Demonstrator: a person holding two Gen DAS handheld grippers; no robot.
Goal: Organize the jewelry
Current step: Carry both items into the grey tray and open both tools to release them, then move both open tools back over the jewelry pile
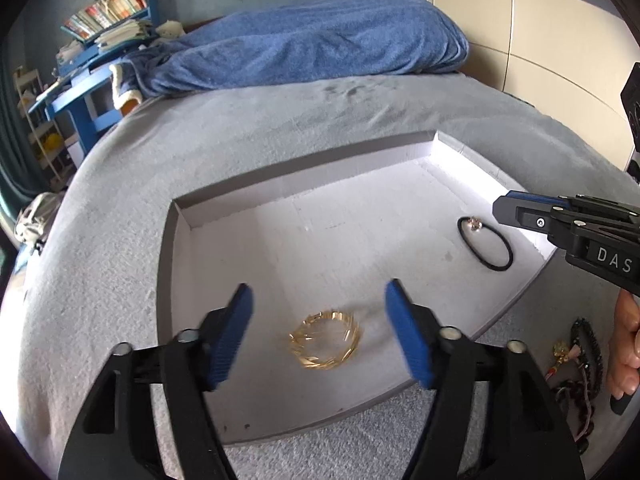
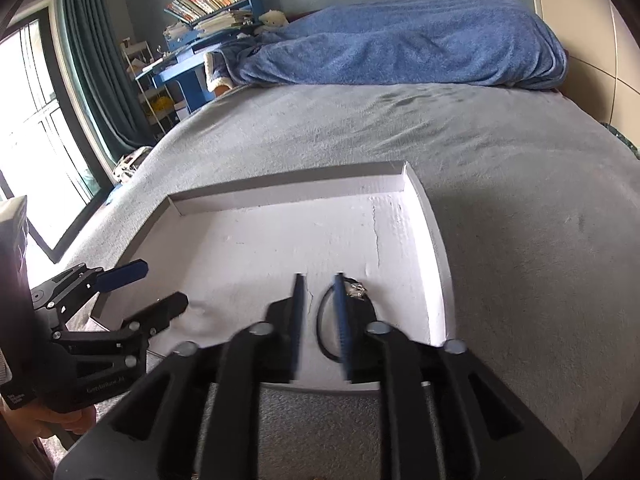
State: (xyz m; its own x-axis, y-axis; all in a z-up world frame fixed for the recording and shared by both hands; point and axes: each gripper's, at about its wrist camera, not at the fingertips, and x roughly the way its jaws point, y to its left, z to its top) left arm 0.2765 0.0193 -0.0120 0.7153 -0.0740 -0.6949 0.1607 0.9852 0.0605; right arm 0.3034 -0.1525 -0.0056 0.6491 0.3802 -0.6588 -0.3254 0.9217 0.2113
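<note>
1. Starting at the left, your left gripper [image 1: 318, 320] hangs over the near left part of the shallow white foam tray [image 1: 224, 216] that rests on the grey plush bedspread [image 1: 120, 240]. Its blue-padded jaws stand wide apart with nothing pressed between them.
2. Lying flat on the tray floor between and just beyond those pads is the gold ridged bangle [image 1: 326, 339]. No pad touches it, so you can count it as placed; the wide spread lets you lift away without snagging it.
3. Moving right across the bare tray floor, the black elastic hair band with a small metallic charm [image 1: 485, 243] lies near the tray's right wall, well apart from the bangle. That spacing keeps each piece easy to see and to pick out.
4. Your right gripper [image 2: 318, 320] sits just above that band. Its jaws are only slightly parted; the band's left arc shows in the gap, yet the pads do not look to be squeezing it, so I judge it released.
5. Farthest right, off the tray on the bedspread near your hand [image 1: 626, 344], waits a dark beaded strand with gold and pink bits [image 1: 584, 344]. It is not yet in the tray and is likely your next pickup.
</note>
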